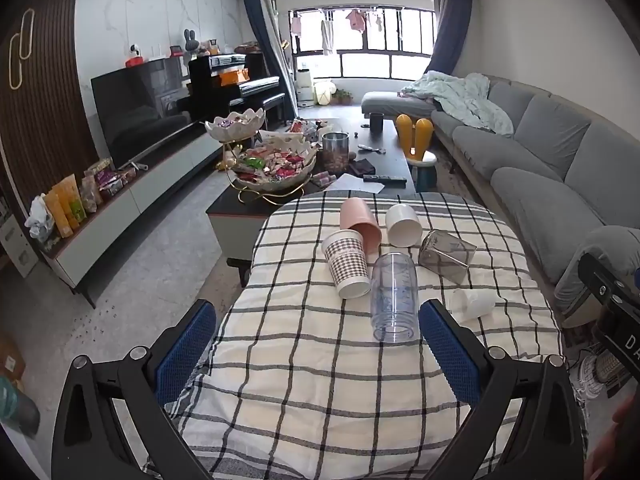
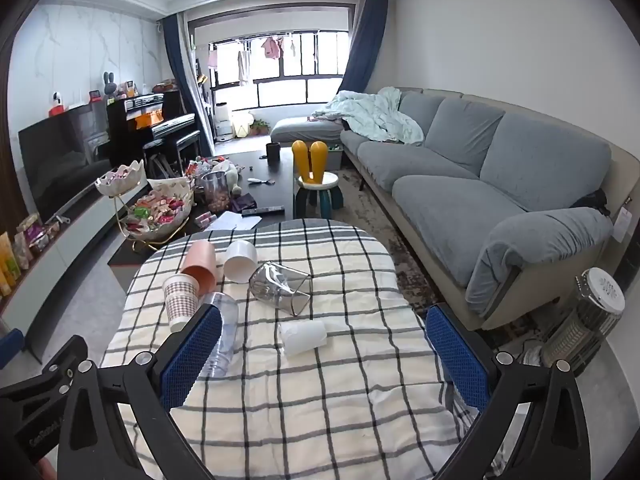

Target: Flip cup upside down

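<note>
The left gripper [image 1: 316,344] hangs low over the near part of the surface [image 1: 320,400], its jaws spread wide with nothing between the blue pads [image 1: 184,350]; the right gripper [image 2: 324,356] is posed the same way, level and pointing forward along the checked cloth, jaws wide apart and holding nothing; in the right wrist view the black body of the left gripper shows at the lower left edge. All six cups lie on their sides ahead of the jaws: the clear blue cup [image 1: 394,298] lies just inside the left gripper's right pad, its mouth toward the camera, and in the right wrist view it is partly hidden behind that gripper's left pad; the small white cup [image 2: 304,338] lies between the right gripper's pads, a little ahead of them; the smoky clear cup [image 2: 280,286] lies farther ahead, tilted; beyond the left jaws the checked paper cup [image 1: 346,262] touches the pink cup [image 1: 360,222], and the white cup [image 1: 403,224] lies just beside the pink one. The cloth is white with dark grid lines and somewhat rumpled; past the surface stands a dark coffee table [image 1: 384,160] carrying tiered sweet bowls [image 1: 272,160], a grey sofa [image 2: 500,184] runs along the right, a television [image 1: 140,108] and a piano [image 1: 236,80] stand to the left, and a window [image 2: 280,76] with hanging laundry closes the far end.
</note>
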{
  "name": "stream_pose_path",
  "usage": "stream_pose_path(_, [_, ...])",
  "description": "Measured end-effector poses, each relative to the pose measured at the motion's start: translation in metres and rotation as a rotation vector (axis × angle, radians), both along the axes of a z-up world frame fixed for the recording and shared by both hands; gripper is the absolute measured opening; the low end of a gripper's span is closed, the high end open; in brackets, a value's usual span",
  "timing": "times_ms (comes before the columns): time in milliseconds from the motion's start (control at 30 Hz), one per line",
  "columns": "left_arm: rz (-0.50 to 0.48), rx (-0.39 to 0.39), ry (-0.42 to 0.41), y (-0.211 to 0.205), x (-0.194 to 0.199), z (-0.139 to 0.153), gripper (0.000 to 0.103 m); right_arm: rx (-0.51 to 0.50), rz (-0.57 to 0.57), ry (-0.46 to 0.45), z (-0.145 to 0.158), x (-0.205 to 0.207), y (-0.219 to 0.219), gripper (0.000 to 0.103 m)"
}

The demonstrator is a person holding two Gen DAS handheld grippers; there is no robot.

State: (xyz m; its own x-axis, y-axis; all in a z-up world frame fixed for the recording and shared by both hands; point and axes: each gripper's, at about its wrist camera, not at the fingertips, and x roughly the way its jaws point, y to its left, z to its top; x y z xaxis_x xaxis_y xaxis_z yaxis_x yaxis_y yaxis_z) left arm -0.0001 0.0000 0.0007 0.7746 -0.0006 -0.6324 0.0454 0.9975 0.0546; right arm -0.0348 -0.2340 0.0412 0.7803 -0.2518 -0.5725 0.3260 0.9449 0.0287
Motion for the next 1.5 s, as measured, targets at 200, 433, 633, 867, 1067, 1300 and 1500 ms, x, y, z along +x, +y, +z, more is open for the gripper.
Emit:
stream_pose_path(200, [-0.002, 0.007, -0.014, -0.001, 0.001, 0.001, 0.103, -0.003, -0.002, -0.003, 0.001, -0.001, -0.001, 0.103])
stream_pose_path(433, [-0.008, 0.013, -0.019, -0.003, -0.001, 0.007, 0.103, -0.006, 0.002, 0.003, 0.000, 0.000, 0.001, 0.103])
stream_pose_path(633, [-0.008, 0.013, -0.022, -0.003, -0.001, 0.009, 0.103, -0.003, -0.001, -0.001, 0.001, -0.001, 0.000, 0.103])
stream_pose_path(867, [-0.008, 0.008, -0.016, -0.003, 0.001, 0.013, 0.103, -0.001, -0.001, -0.001, 0.001, -0.001, 0.000, 0.103])
stream_pose_path(1067, [-0.009, 0.005, -0.012, -0.004, 0.002, 0.015, 0.103, 0.000, -0.001, -0.001, 0.001, -0.001, -0.001, 0.103])
stream_pose_path(1300, [-0.007, 0.005, -0.014, -0.004, 0.001, 0.014, 0.103, 0.001, 0.000, 0.001, 0.001, -0.001, 0.000, 0.103])
stream_pose_path(1500, [-0.007, 0.002, -0.014, -0.003, 0.001, 0.012, 0.103, 0.000, 0.001, 0.002, 0.001, -0.001, 0.000, 0.103])
